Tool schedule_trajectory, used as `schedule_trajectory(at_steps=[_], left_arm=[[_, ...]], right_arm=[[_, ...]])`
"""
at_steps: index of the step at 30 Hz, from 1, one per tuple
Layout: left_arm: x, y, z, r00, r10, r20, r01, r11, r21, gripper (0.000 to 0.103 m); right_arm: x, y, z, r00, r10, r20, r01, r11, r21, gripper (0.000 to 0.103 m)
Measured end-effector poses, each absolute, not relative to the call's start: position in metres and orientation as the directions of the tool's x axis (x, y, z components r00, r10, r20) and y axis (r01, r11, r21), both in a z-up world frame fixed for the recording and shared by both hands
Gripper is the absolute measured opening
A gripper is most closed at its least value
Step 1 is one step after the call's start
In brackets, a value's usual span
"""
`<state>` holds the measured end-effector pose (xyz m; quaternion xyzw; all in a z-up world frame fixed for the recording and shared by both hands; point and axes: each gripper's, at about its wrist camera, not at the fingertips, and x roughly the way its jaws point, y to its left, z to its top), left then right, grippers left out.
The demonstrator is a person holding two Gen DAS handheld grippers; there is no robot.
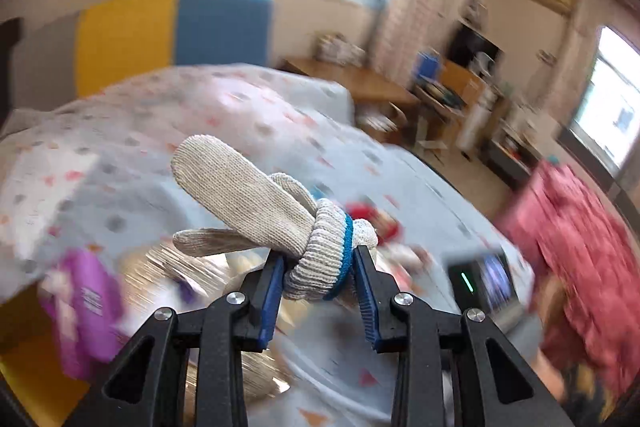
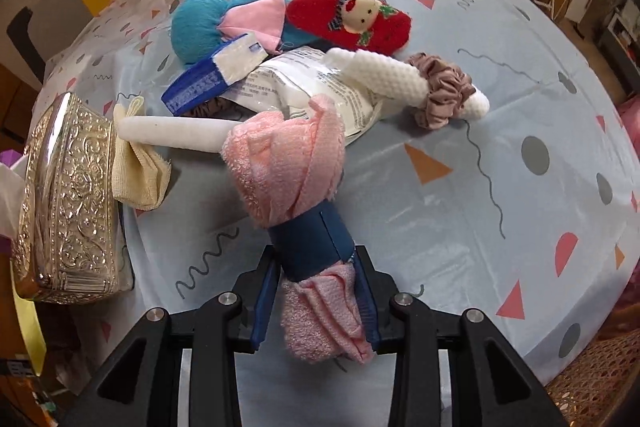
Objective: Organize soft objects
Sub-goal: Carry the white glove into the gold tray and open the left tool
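Observation:
My left gripper (image 1: 318,273) is shut on a beige knit glove (image 1: 256,207) with a blue cuff band, held in the air above the table. My right gripper (image 2: 316,291) is shut on a rolled pink towel (image 2: 288,167) with a dark blue band, held just above the patterned tablecloth (image 2: 500,155). Beyond it lies a pile: a red doll pouch (image 2: 360,21), a blue and pink plush (image 2: 208,23), a white knit roll (image 2: 384,77) with a mauve scrunchie (image 2: 444,95), a white packet (image 2: 304,83), a blue tissue pack (image 2: 216,75) and a cream cloth (image 2: 138,167).
An embossed silver box (image 2: 66,203) stands at the table's left edge. A purple pack (image 1: 86,303) and a small lit device (image 1: 480,285) show blurred in the left wrist view. A person in red (image 1: 580,255) is at the right. Shelves and a desk stand behind.

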<state>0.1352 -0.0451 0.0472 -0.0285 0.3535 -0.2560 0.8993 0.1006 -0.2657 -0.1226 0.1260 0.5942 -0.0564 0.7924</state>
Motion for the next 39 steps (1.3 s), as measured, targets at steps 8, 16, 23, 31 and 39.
schedule_trajectory(at_steps=[8,16,23,31,39], left_arm=[[0.152,0.092,0.06,0.768,-0.273,-0.58,0.152,0.956,-0.249,0.034],[0.126,0.202,-0.024,0.703,-0.128,-0.7,-0.113,0.951,-0.288,0.034],[0.15,0.206,-0.075,0.612,-0.106,-0.784,-0.162,0.953,-0.256,0.038],[0.137,0.213,-0.063,0.653,-0.092,-0.752,-0.2,0.936,-0.288,0.066],[0.074,0.193,-0.063,0.662,-0.028,-0.749,-0.192,0.96,-0.206,0.066]], right_arm=[[0.102,-0.256,-0.123,0.298,0.012,-0.954,0.206,0.975,0.077,0.036],[0.105,-0.258,-0.123,0.3,0.01,-0.954,0.21,0.975,0.077,0.036],[0.104,-0.254,-0.122,0.3,-0.011,-0.954,0.201,0.978,0.053,0.036],[0.105,-0.251,-0.124,0.294,-0.037,-0.955,0.191,0.981,0.021,0.036],[0.102,-0.25,-0.122,0.306,-0.036,-0.951,0.195,0.98,0.026,0.034]])
